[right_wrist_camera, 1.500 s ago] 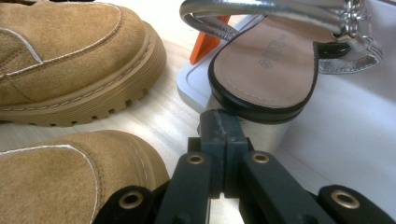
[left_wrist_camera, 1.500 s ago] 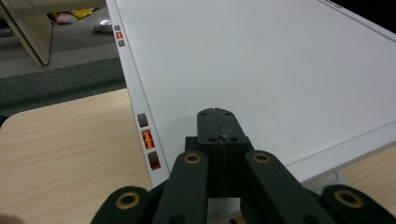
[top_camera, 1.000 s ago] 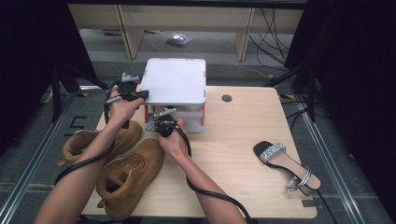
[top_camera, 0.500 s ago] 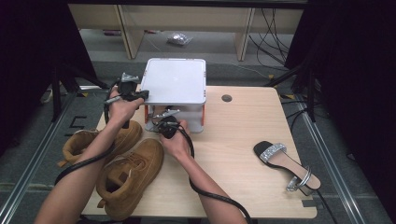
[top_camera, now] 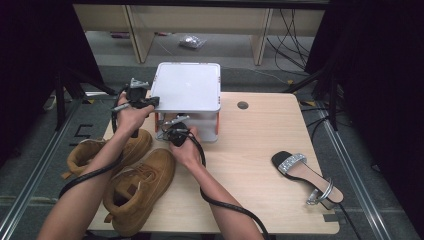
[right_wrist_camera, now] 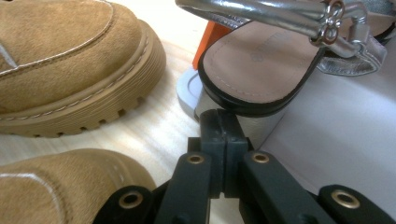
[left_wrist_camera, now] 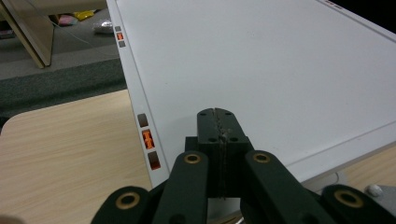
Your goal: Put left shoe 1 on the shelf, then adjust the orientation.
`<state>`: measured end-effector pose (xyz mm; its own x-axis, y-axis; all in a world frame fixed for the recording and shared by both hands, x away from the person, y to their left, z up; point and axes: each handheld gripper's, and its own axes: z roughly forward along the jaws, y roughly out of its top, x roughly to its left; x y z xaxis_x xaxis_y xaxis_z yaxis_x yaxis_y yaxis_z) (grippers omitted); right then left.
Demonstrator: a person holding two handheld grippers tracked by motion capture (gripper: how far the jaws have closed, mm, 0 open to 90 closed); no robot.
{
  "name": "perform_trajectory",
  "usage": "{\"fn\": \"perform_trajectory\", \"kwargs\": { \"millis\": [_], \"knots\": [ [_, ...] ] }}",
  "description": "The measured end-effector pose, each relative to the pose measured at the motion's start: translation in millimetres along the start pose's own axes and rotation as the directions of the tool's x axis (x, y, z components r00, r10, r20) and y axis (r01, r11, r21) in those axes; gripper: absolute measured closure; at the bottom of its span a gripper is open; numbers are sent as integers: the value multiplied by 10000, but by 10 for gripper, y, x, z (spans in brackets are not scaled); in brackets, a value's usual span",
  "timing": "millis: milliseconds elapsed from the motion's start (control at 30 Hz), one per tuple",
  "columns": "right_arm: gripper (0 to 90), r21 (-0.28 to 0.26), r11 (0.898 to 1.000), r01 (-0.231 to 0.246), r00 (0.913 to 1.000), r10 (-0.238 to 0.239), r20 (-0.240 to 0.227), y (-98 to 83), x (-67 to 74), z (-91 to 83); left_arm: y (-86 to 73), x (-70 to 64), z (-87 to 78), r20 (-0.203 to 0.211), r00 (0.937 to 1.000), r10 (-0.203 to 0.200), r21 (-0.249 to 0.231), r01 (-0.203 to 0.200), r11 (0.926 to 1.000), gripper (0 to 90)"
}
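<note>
Right claw (right_wrist_camera: 223, 122) closed, nothing between its jaws, tips just under the heel end of the sandal (right_wrist_camera: 261, 70) in the box (top_camera: 187, 97); sandal's long axis runs up and away from the claw, into the box (silver strap at far end). Left claw (left_wrist_camera: 217, 122) closed and empty, resting on the lid (left_wrist_camera: 261, 65). Right hand nearer; 2nd sandal (top_camera: 306, 176) lies well apart on the worktop (top_camera: 250, 150)
</note>
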<state>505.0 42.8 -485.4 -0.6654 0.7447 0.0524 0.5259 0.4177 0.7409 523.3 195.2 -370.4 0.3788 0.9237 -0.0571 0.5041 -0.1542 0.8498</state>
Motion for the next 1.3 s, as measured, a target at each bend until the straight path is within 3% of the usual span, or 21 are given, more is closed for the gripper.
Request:
{"fn": "perform_trajectory", "kwargs": {
  "millis": [100,167,200,233,267,367,467,500,533,633,700,733,967,1000,1033,1133,1267,1300],
  "knots": [
    [900,0,10000,-35,10000,35,14,4,0,4,0,2,1,10,10000,-39,-14,40,10000,891],
    [900,-3,9996,278,9996,-278,96,-2,-7,3,-2,3,0,12,10000,-34,-13,34,10000,891],
    [900,0,10000,32,10000,-32,88,-7,9,-11,-3,-2,4,25,9999,-114,-81,114,9999,891],
    [900,-12,9997,257,9996,-257,134,-18,-7,-27,-2,-4,4,19,9999,-139,-83,139,9999,891],
    [900,-135,9998,145,9999,-143,95,-28,-6,-56,-2,-4,4,19,9999,-139,-83,139,9999,891],
    [900,39,9998,173,9998,-173,-85,-85,-5,-246,-1,1,3,39,9999,-144,-74,145,9999,891],
    [871,569,9983,118,9998,-109,-165,-143,-47,-506,2,0,1,-11,10000,5,-4,-5,10000,891],
    [849,722,9966,394,9992,-395,-6,-162,-91,-592,2,0,1,-11,10000,5,-4,-5,10000,891],
    [830,1060,9939,313,9995,-304,-100,-178,-125,-688,4,-9,-2,-64,10000,16,30,-15,10000,891],
    [781,1803,9815,637,9978,-664,90,-244,-318,-958,5,-2,-1,-33,10000,-48,29,48,10000,891],
    [773,1910,9796,625,9973,-687,259,-271,-397,-1038,5,-5,3,-18,9999,-161,-30,161,9999,890],
    [750,2341,9719,248,9980,-379,514,-329,-549,-1197,5,-6,2,-19,9997,-225,-41,225,9997,890],
    [697,3138,9486,-399,9912,-20,1320,-587,-1088,-1590,8,0,-4,2,9998,-185,19,185,9998,881],
    [689,3268,9439,-477,9894,-4,1455,-622,-1145,-1650,8,1,-5,23,9998,-205,21,205,9998,875],
    [678,3215,9458,-452,9884,-43,1516,-664,-1202,-1703,6,-1,-4,59,9997,-232,1,232,9997,865],
    [630,3544,9328,-662,9871,95,1595,-793,-1329,-1869,0,-21,-5,57,10000,-38,-42,38,10000,830],
    [559,3652,9264,-910,9850,297,1701,-956,-1449,-2065,5,-35,-6,100,9999,45,-20,-45,10000,777],
    [547,3742,9209,-1092,9824,426,1819,-986,-1459,-2110,3,-40,-5,105,9999,35,-52,-34,10000,757]
  ]
}}
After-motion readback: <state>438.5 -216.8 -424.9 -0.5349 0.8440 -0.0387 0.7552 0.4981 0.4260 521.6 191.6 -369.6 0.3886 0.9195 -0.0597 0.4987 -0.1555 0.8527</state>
